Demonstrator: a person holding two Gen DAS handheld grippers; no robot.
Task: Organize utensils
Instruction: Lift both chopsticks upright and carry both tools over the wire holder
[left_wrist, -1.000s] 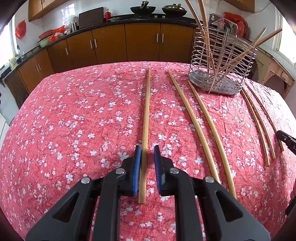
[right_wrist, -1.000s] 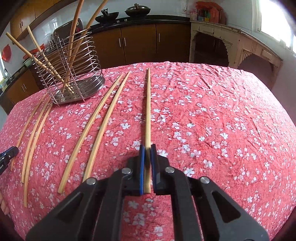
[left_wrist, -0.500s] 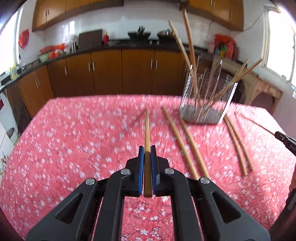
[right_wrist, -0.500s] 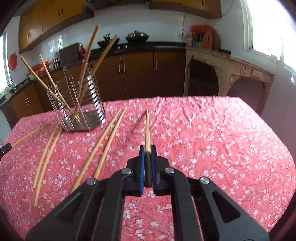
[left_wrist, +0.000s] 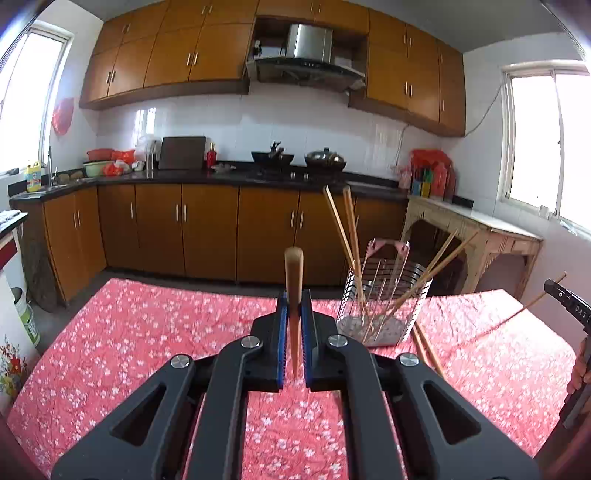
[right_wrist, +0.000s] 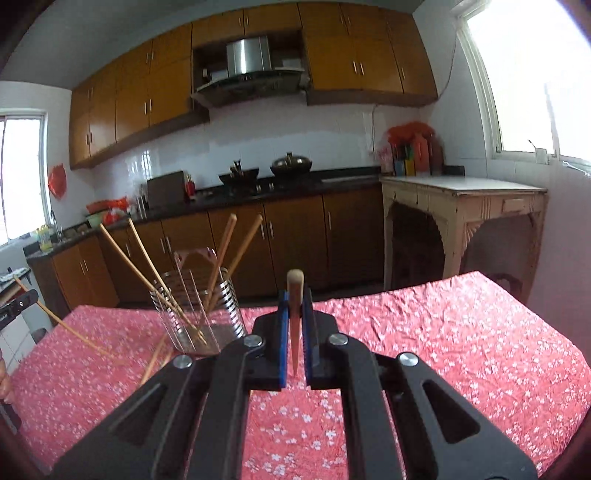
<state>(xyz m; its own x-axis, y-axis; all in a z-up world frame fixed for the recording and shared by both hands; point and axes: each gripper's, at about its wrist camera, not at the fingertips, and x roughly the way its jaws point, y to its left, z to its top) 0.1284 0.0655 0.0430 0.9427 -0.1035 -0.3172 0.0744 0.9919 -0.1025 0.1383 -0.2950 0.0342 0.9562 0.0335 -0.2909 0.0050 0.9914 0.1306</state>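
My left gripper (left_wrist: 294, 299) is shut on a long wooden chopstick (left_wrist: 294, 273) that points forward, lifted above the red floral tablecloth (left_wrist: 147, 339). My right gripper (right_wrist: 294, 295) is shut on another wooden chopstick (right_wrist: 295, 291), also lifted and pointing forward. A wire utensil holder (left_wrist: 384, 299) with several chopsticks leaning in it stands on the table right of the left gripper; in the right wrist view the holder (right_wrist: 199, 306) is to the left. Loose chopsticks (left_wrist: 426, 345) lie by its base.
Wooden kitchen cabinets (left_wrist: 207, 229) and a dark counter with pots (left_wrist: 295, 162) lie beyond the table's far edge. A pale side table (right_wrist: 461, 210) stands at the right. The other gripper shows at the right edge in the left wrist view (left_wrist: 569, 302).
Both grippers closed on chopsticks that lay on the cloth and lifted them, tilting up so the views now look level across the kitchen.
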